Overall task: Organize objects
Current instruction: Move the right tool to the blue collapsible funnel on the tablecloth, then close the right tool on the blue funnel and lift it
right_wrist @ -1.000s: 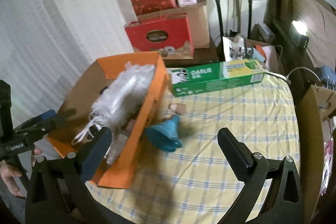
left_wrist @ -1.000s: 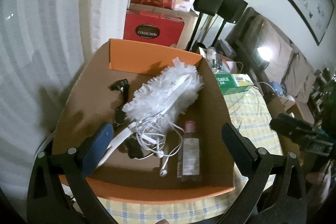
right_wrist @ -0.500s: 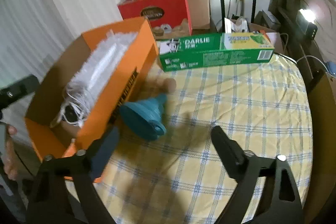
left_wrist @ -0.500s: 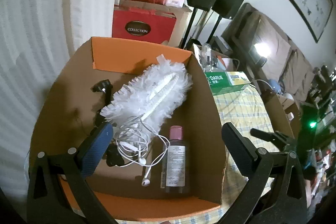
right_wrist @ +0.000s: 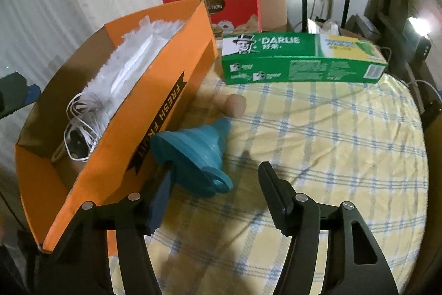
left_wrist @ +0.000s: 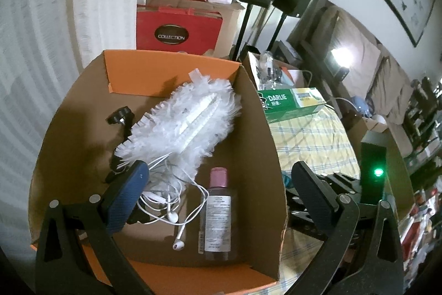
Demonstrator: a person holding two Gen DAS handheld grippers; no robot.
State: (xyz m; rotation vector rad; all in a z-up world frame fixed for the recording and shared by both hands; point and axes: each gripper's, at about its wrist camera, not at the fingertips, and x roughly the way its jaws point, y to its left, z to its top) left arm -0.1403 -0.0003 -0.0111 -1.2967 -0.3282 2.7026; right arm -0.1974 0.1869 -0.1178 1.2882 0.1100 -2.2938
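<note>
Checked table (right_wrist: 345, 156) carries our orange "FRESH FRUIT" box (right_wrist: 154, 101) | green "DARLIE" carton (right_wrist: 301, 60) behind | right claw (right_wrist: 215, 198) closing around blue funnel (right_wrist: 193, 154), not yet gripping | left claw (left_wrist: 215, 190) gaping, empty

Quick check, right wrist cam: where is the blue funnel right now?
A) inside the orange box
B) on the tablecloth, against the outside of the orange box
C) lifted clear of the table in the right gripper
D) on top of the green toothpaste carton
B: the blue funnel lies on the checked tablecloth against the outer wall of the orange box, ahead of the right gripper, whose jaws have been closing but do not yet press on it.
</note>
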